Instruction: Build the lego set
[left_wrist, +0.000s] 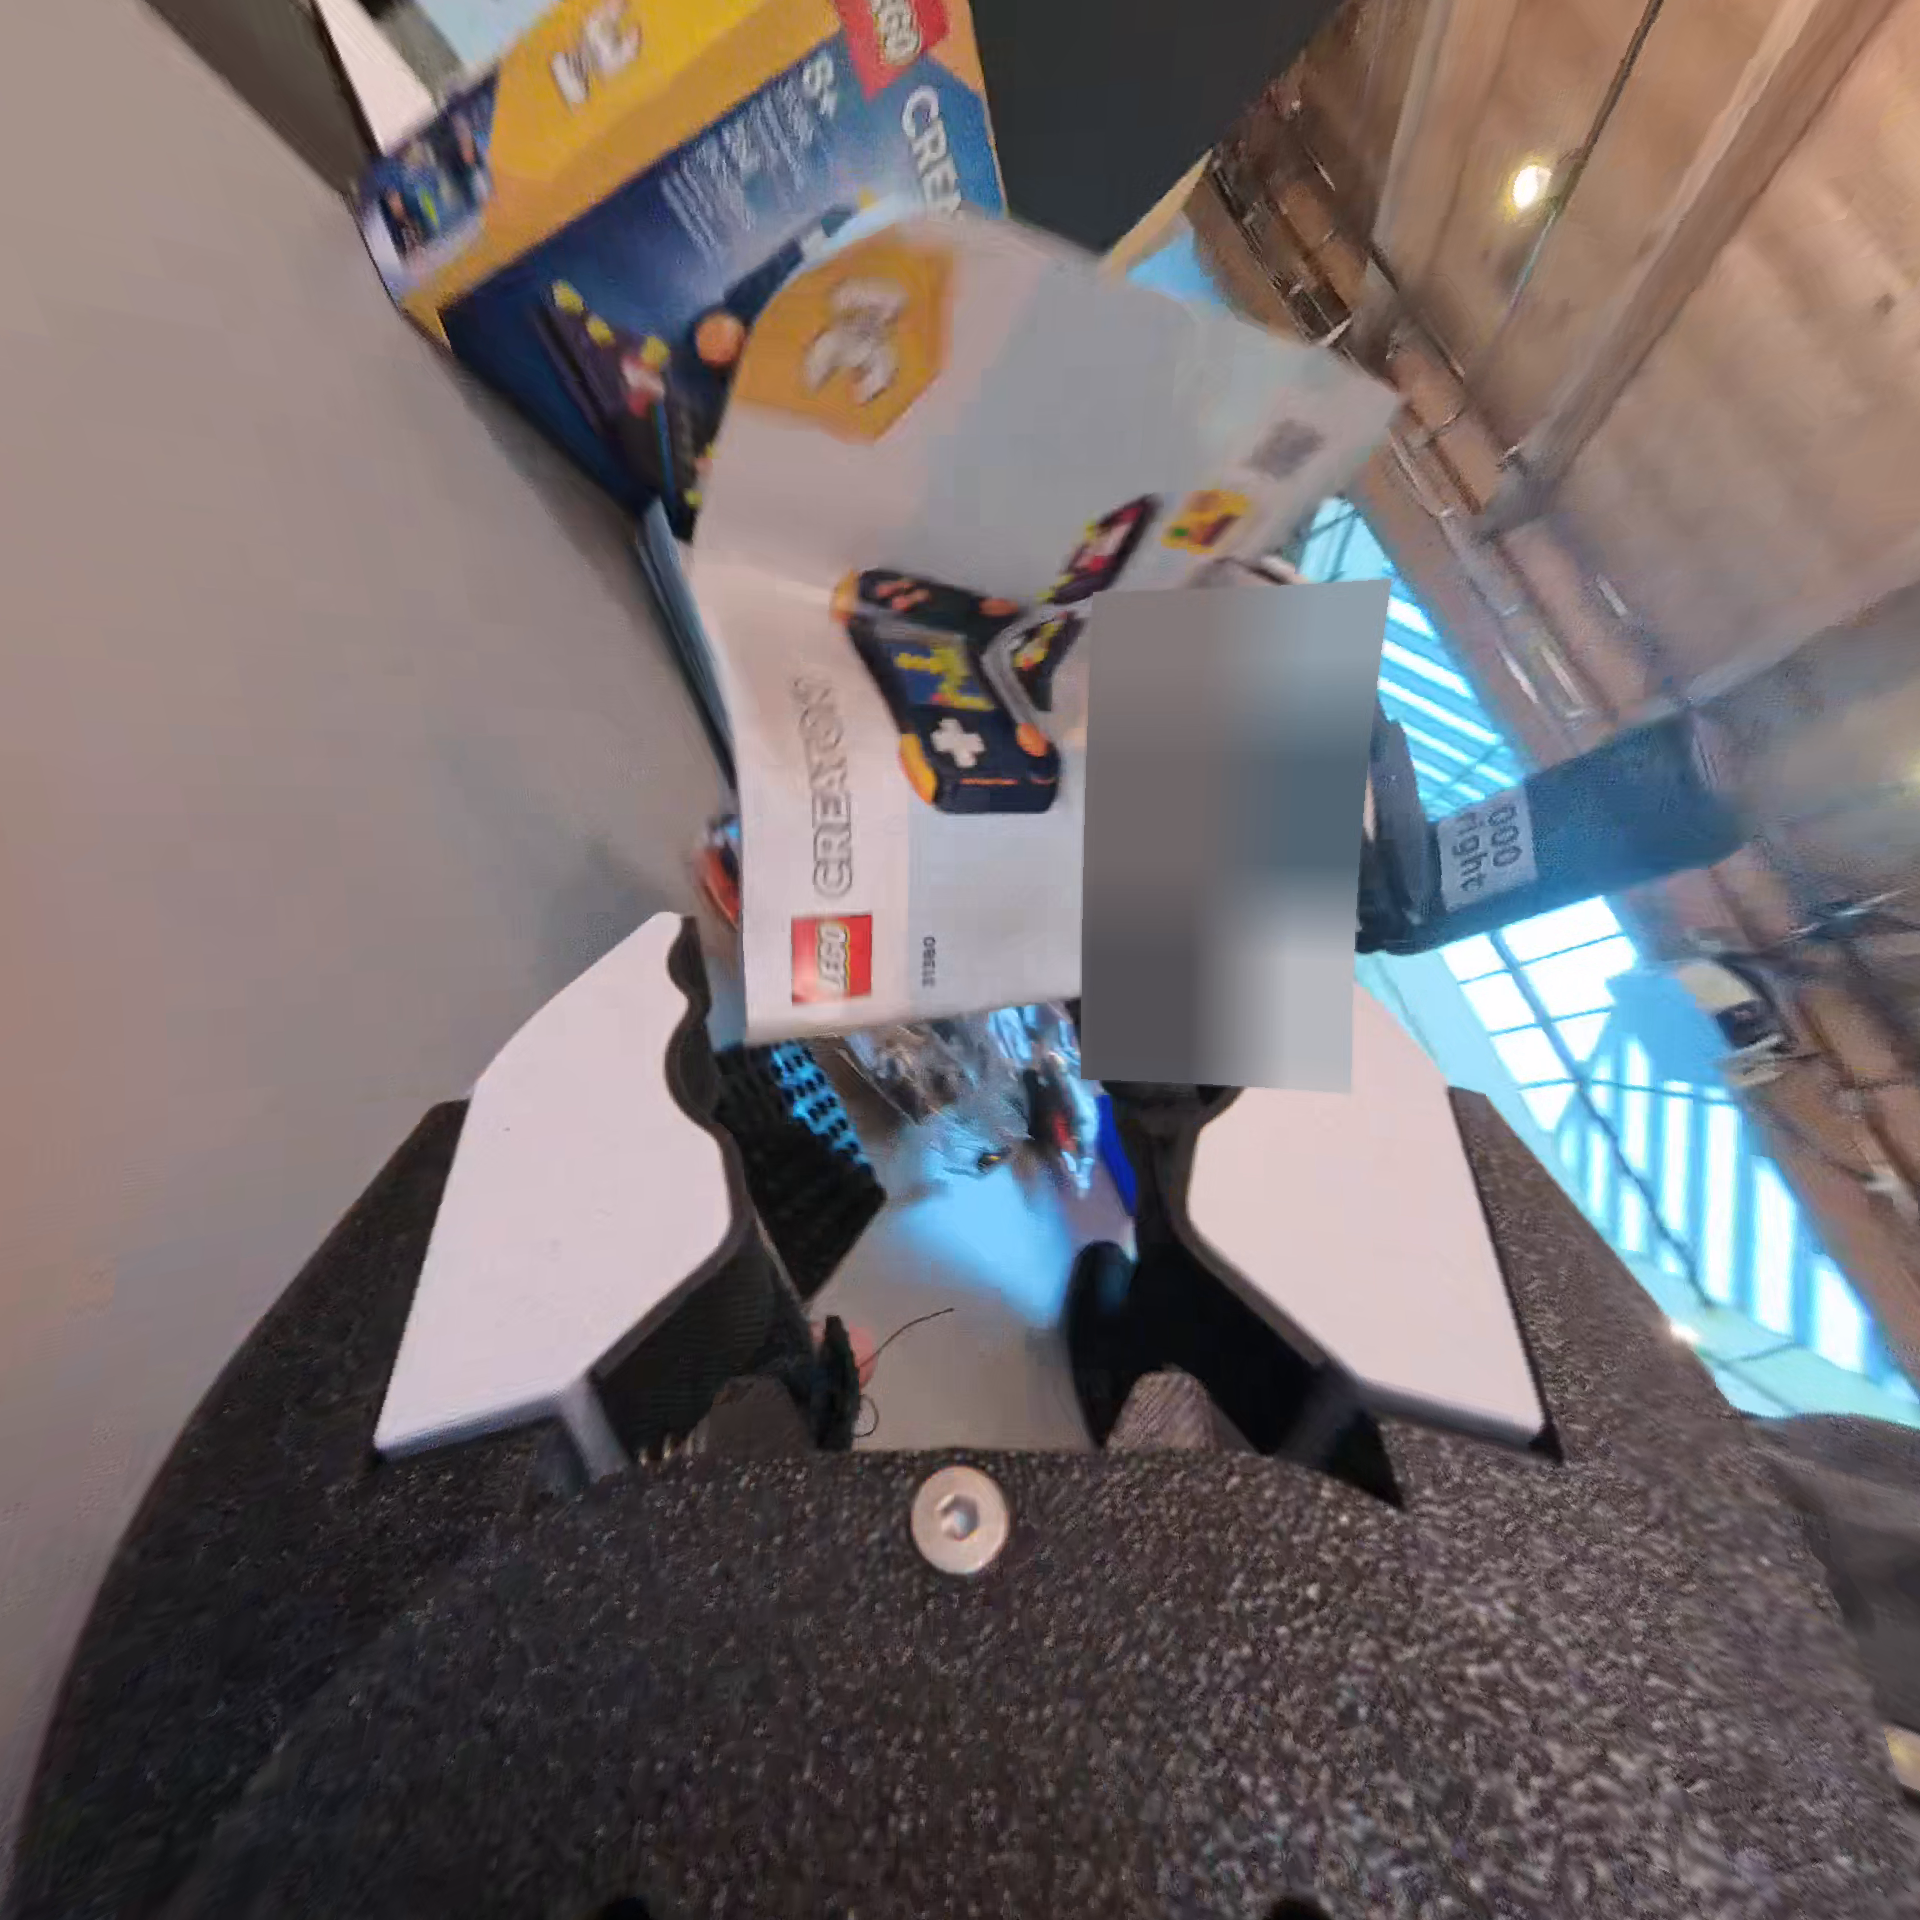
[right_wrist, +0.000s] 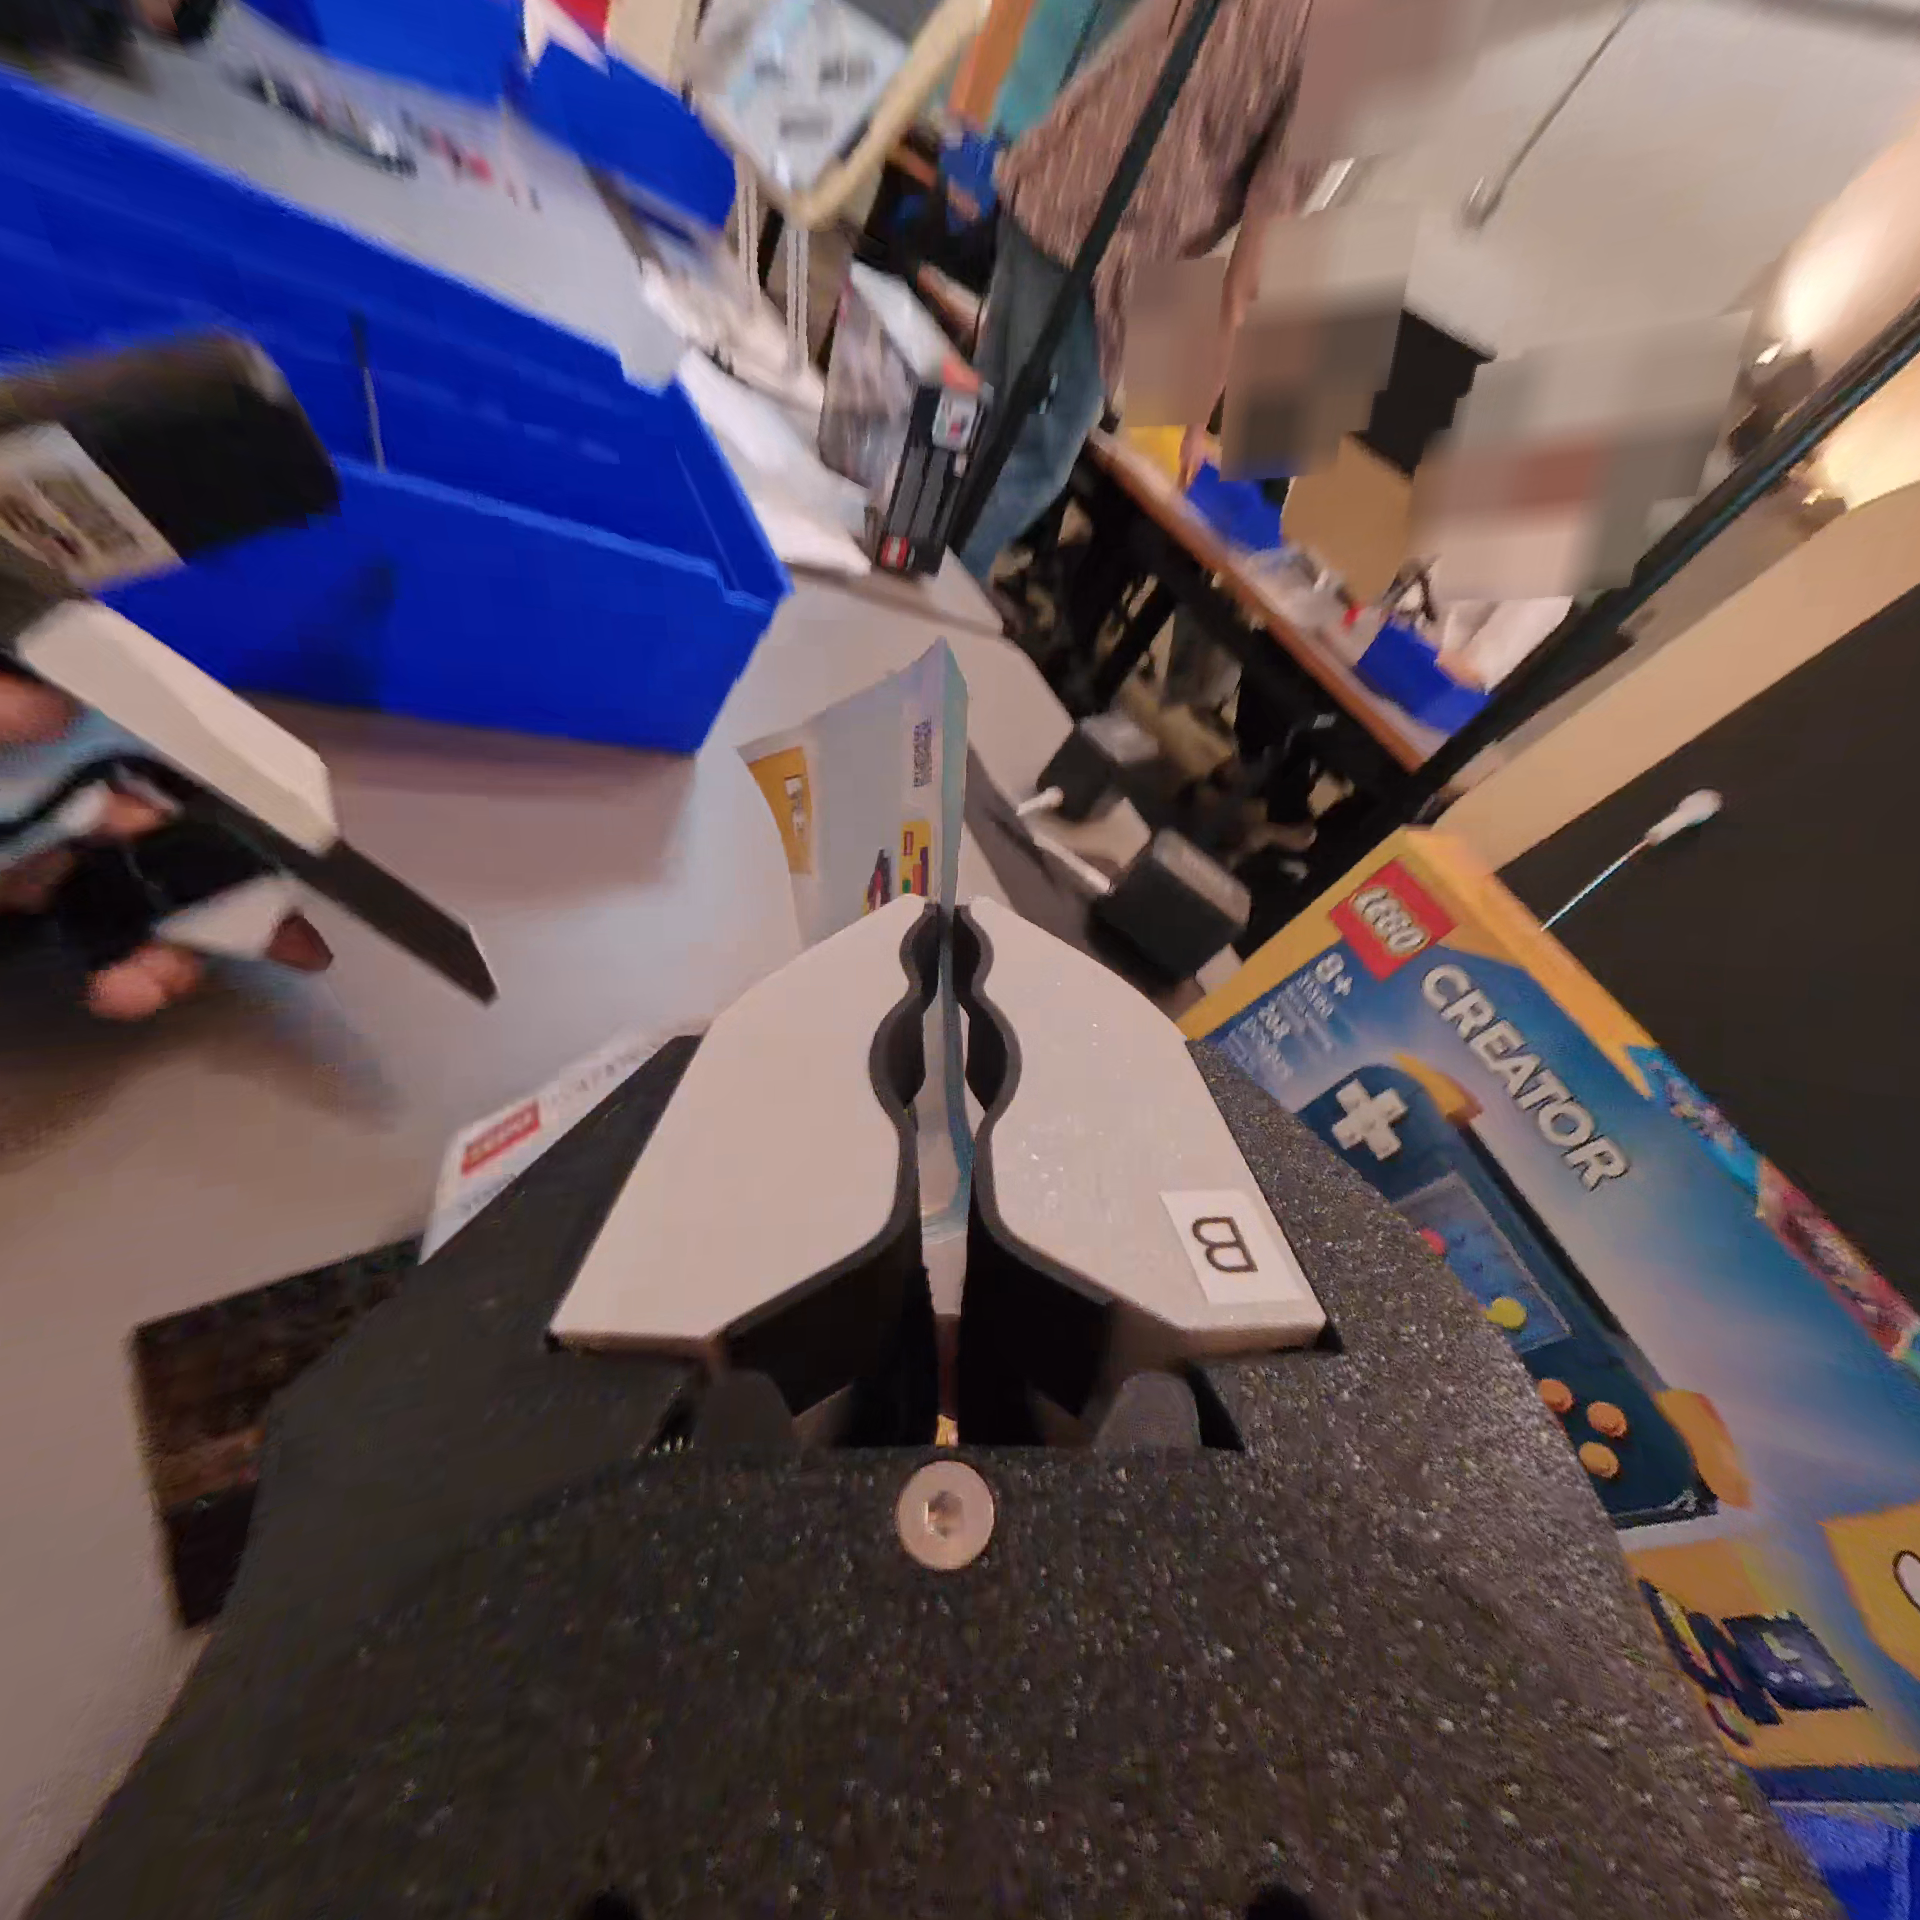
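My right gripper (right_wrist: 945, 920) is shut on the edge of a thin white instruction booklet (right_wrist: 873, 800), which stands upright between its pads above the grey table (right_wrist: 582, 883). In the left wrist view the same booklet (left_wrist: 935, 727) hangs in the air in front of me, its cover showing a dark blue toy console; the right gripper's black body (left_wrist: 1558, 821) is at its right side. My left gripper (left_wrist: 1013, 966) is wide open and holds nothing. It also shows at the left of the right wrist view (right_wrist: 312, 862), held by a hand, apart from the booklet.
A yellow and blue toy box (right_wrist: 1538, 1195) lies to the right, also seen in the left wrist view (left_wrist: 665, 239). Blue bins (right_wrist: 447, 540) stand at the back left. Another booklet (right_wrist: 499, 1153) and a black studded plate (left_wrist: 800, 1143) lie on the table. A person (right_wrist: 1101, 208) stands farther back.
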